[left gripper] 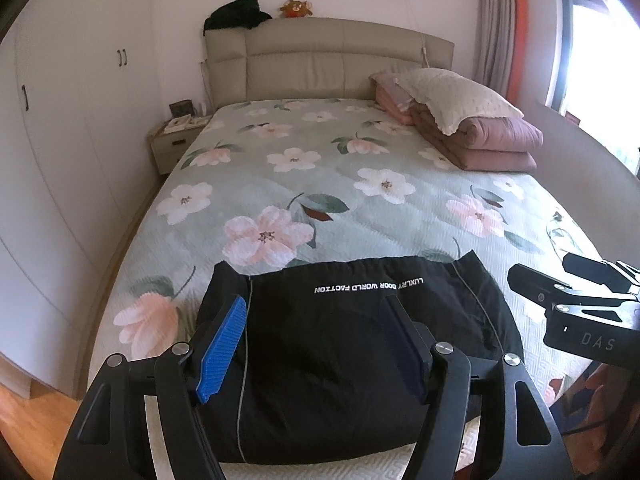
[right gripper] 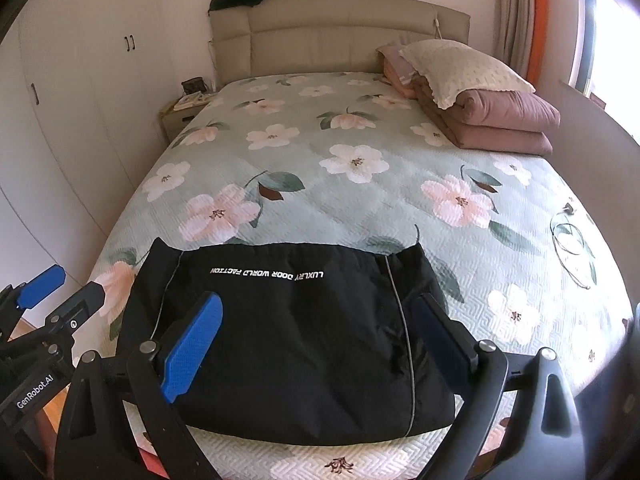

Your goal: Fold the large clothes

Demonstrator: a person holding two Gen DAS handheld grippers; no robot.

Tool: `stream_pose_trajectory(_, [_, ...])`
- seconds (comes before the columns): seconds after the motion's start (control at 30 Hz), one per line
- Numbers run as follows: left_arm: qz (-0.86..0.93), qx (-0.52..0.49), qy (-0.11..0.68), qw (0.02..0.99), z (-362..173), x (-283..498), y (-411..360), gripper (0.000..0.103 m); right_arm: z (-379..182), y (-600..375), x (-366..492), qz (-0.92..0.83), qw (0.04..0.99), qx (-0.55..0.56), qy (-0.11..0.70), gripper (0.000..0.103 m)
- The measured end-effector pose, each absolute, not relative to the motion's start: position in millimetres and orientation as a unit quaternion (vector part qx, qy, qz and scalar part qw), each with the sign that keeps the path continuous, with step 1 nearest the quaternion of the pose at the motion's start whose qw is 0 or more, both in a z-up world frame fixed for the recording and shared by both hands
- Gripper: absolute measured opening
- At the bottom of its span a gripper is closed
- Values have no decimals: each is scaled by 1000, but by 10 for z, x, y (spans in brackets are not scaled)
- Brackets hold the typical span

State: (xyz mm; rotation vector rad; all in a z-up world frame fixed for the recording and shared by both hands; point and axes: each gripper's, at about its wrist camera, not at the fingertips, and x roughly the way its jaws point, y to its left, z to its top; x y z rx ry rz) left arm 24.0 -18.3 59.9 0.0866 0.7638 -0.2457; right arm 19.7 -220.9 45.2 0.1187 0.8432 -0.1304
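At lower centre of both views, folded black garment (left gripper: 344, 344) is lying on floral bedspread (left gripper: 320, 184), white lettering facing the headboard. Left gripper (left gripper: 316, 344) is hovering with its 2 jaws spread apart, nothing between the pads. Right gripper (right gripper: 320, 344) is likewise standing agape above the garment, gripping nothing.

Right wrist view: folded garment at foot of bed.
Black garment (right gripper: 296, 320) lies folded on floral bedspread (right gripper: 360, 208), white lettering facing up. Right gripper (right gripper: 320, 332) above it, jaws spread, nothing between. Left gripper (right gripper: 60, 292) at left edge.
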Motion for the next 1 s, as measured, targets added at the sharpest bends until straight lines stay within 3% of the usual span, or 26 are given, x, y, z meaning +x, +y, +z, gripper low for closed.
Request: stream_pose_trajectory(1.0, [-108,54,370,921,651,116,-79,71,468,-2235,24,-64,904,60,419,97])
